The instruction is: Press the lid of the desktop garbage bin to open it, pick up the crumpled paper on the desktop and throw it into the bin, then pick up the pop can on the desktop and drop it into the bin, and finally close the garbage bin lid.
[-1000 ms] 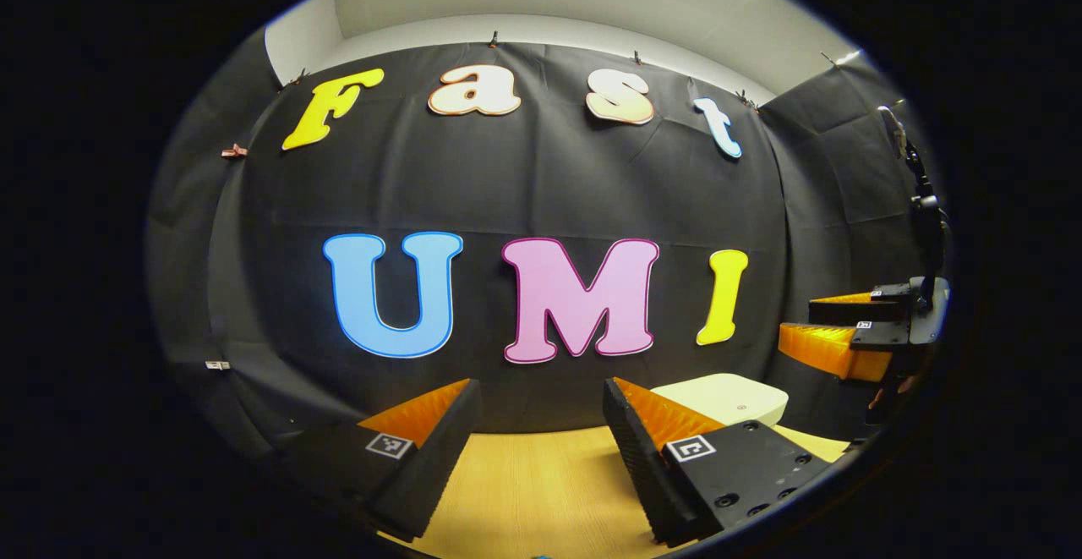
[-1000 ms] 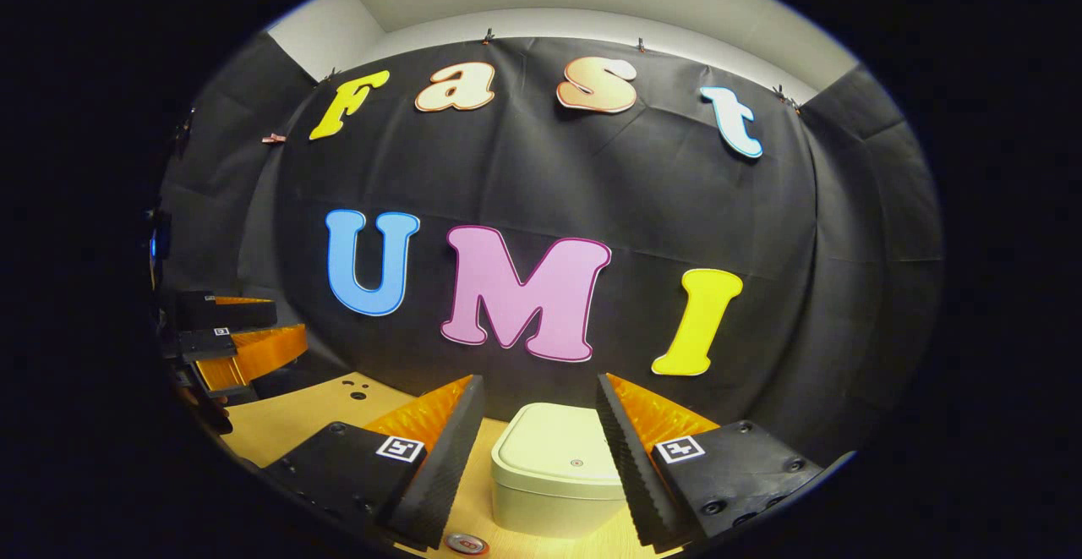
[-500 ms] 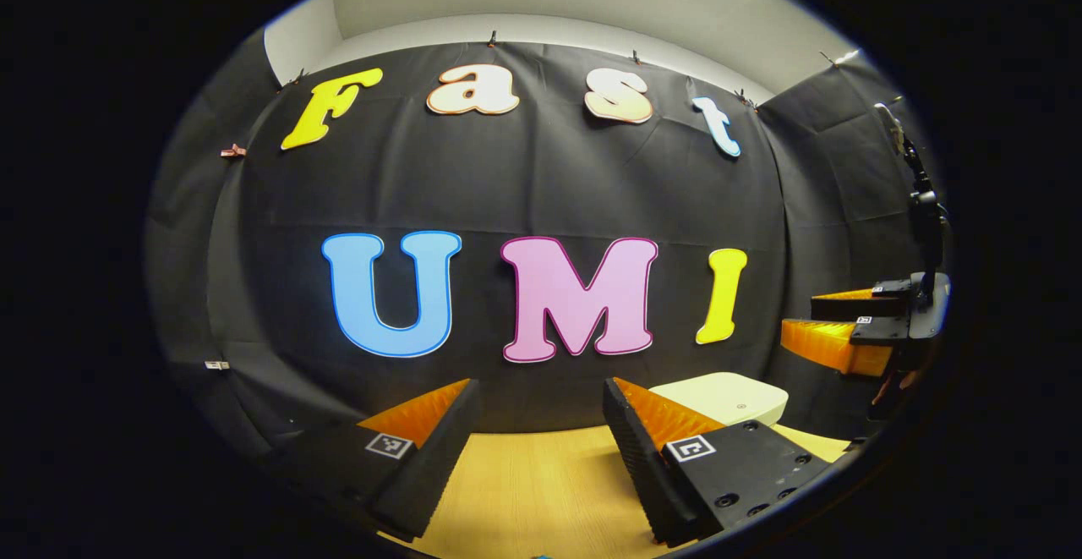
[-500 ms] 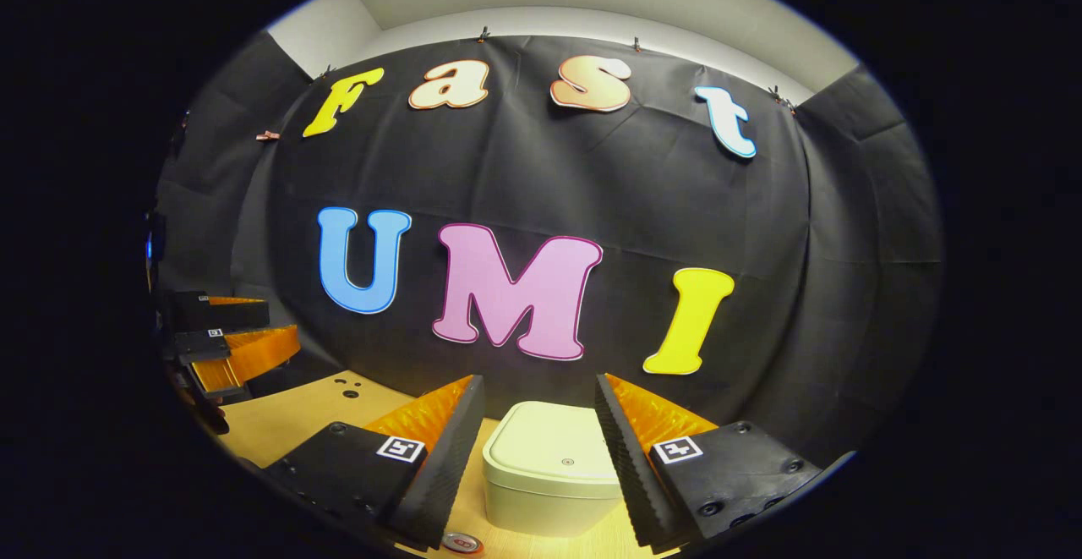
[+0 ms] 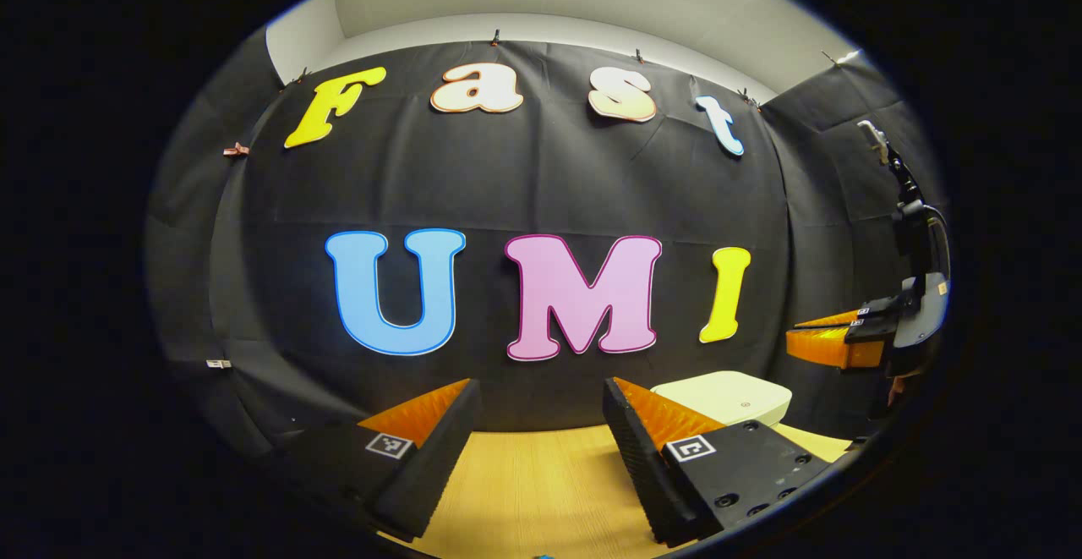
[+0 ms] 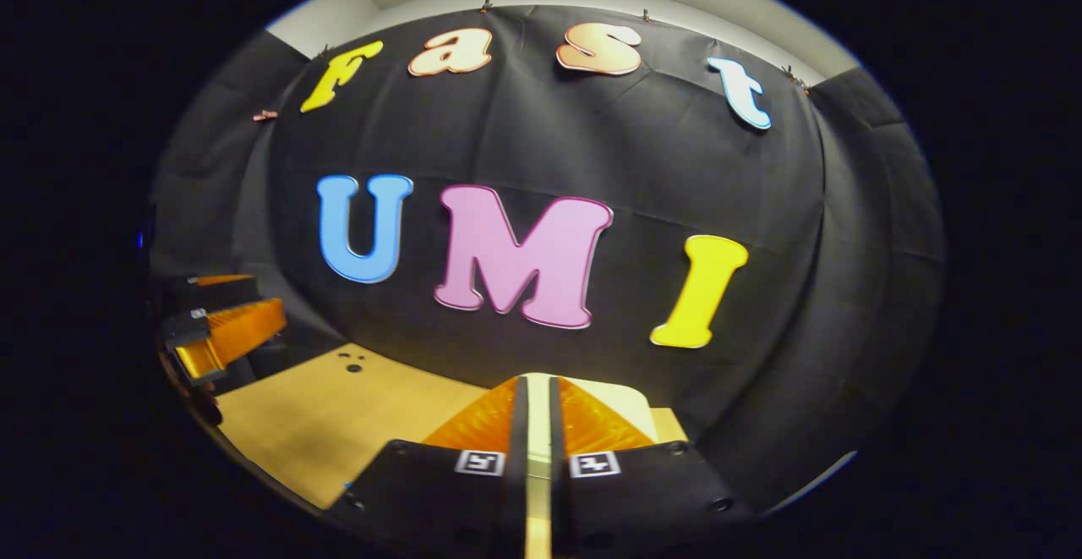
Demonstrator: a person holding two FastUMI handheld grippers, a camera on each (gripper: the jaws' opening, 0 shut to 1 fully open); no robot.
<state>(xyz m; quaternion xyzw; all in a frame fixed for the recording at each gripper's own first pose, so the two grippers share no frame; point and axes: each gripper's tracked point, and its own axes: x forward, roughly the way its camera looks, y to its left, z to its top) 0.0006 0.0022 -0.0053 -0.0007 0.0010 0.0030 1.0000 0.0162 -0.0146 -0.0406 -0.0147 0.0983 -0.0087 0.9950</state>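
Note:
The pale lidded bin stands on the wooden table, lid down, just right of my left gripper, which is open with nothing between its fingers. In the right gripper view, my right gripper is shut with only a thin slit between the fingers, and it hovers close in front of the bin, whose lid shows behind the fingers. The left gripper view shows the right gripper at the far right, above and beyond the bin. The left gripper appears at the left edge of the right gripper view.
The wooden table stretches left of the bin and has small dark holes near the back. Black cloth walls close off the back and both sides. A dark stand rises at the far right.
My right gripper has shut its fingers and moved closer over the bin, which is now mostly hidden behind them. The left gripper has stayed put and open.

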